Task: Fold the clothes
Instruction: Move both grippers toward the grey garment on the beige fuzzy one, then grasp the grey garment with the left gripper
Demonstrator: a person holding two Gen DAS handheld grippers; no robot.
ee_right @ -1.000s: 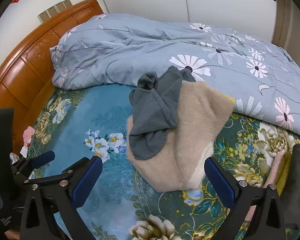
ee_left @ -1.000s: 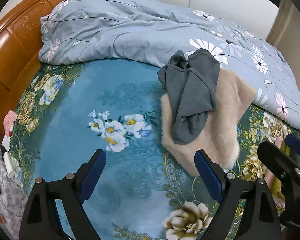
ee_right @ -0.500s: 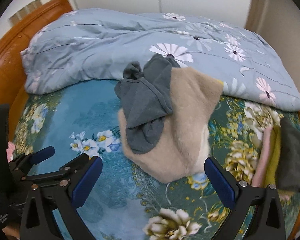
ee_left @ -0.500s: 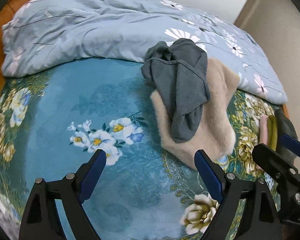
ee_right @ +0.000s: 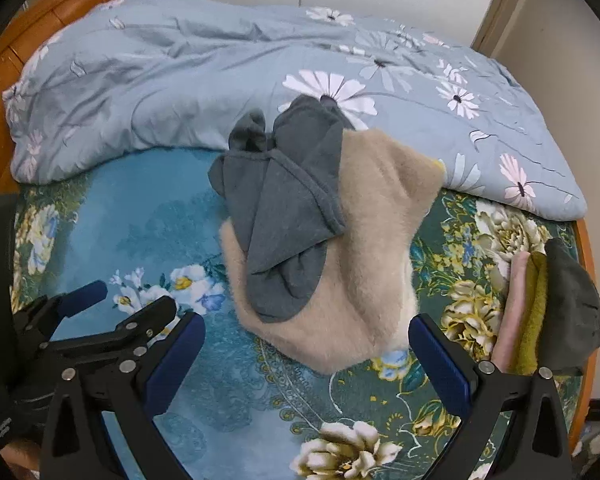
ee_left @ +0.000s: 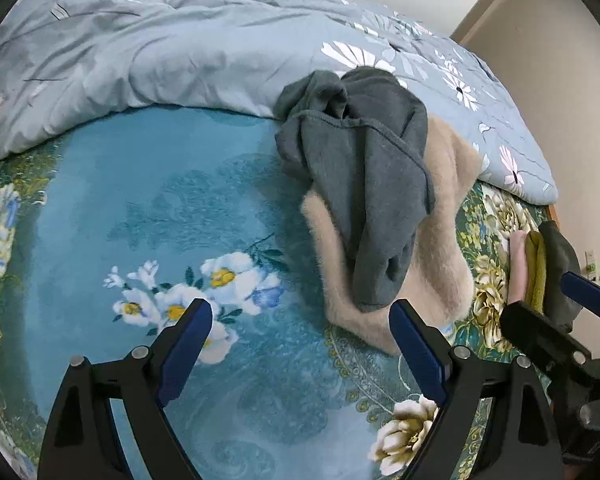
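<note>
Both tongs, left point(ee_left: 300, 344) and right point(ee_right: 306, 354), have swung rightward over the bed point(ee_left: 140, 208), jaws apart and empty. Grey top point(ee_right: 284, 216) lies crumpled on the beige fleece point(ee_right: 372, 240) at 12 o'clock, unfolded; a folded stack point(ee_right: 540, 312) now shows at 3 o'clock, so it is probably next.

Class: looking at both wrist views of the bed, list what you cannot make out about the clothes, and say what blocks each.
- Beige fleece garment: its type and left part, covered by the grey garment in both views.
- Grey garment: its shape, since it lies bunched.
- Folded stack: its full count and far side, cut off near the right edge and partly behind the right gripper in the left view.
</note>
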